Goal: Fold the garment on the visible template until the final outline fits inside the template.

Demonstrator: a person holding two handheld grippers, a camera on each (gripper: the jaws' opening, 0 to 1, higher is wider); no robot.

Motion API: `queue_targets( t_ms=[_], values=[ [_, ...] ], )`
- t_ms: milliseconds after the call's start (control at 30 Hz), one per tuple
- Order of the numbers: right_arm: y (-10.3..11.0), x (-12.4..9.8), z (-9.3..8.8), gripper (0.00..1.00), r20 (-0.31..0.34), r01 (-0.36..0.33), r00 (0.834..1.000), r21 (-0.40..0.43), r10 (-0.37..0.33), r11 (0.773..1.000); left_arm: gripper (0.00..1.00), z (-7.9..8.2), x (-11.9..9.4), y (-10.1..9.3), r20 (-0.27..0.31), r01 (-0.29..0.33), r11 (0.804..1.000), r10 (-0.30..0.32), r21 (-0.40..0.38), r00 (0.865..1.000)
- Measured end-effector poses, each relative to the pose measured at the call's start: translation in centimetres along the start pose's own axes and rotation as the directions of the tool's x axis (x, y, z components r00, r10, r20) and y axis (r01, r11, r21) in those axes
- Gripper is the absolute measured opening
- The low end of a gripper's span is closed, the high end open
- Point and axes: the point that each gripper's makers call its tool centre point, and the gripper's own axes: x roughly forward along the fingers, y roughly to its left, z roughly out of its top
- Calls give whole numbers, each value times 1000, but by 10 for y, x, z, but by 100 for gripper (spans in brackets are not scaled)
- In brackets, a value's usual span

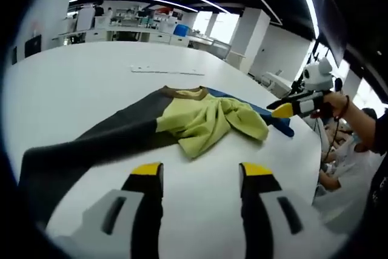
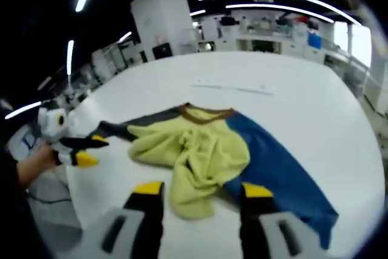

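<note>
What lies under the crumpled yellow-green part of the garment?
Under the yellow-green part lie the garment's blue panel and dark sleeve. The white table surrounds them. Anything beneath is covered.

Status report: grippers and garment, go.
Left gripper open, holding nothing. Right gripper open, over the garment's near edge. Garment bunched on white table, unfolded. Nothing in the way.

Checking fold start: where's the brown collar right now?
In the right gripper view the brown collar lies on the white table, at the garment's far edge, between grey sleeve and blue sleeve.
</note>
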Motion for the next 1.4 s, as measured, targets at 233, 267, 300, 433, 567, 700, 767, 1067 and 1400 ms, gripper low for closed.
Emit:
queue_targets(
  t_ms=[233,267,300,433,567,700,767,1067,1400],
  values=[
    [-3,2,-17,38,-19,7,1000,13,-6,1000,41,-7,19,4,-25,-10,1000,10,-8,1000],
    [-4,3,-19,37,-22,9,1000,13,-9,1000,40,-8,22,4,-29,-9,1000,9,-6,1000],
    [-4,4,-22,36,-26,12,1000,15,-11,1000,39,-8,24,3,-31,-10,1000,10,-5,999],
    [-4,10,-27,27,-34,1,999,17,0,1000,38,-8,36,2,-33,-18,1000,18,-1,999],
    [-6,17,-32,23,-38,9,999,-4,-9,1000,31,-5,47,6,-26,-28,1000,28,-1,999],
    [-8,26,-36,18,-48,6,999,-22,-7,1000,29,-5,55,12,-26,-39,999,39,-5,999],
    [-4,27,-37,17,-46,1,999,-37,-3,999,25,-8,58,15,-36,-45,999,45,-8,998],
    [-7,33,-47,6,-79,29,996,-101,-37,994,13,-6,59,12,-31,-35,998,34,-43,999],
    [-2,30,-46,0,-23,-25,999,56,27,998,2,2,53,13,-13,-20,987,18,-157,1000]
  ],
)
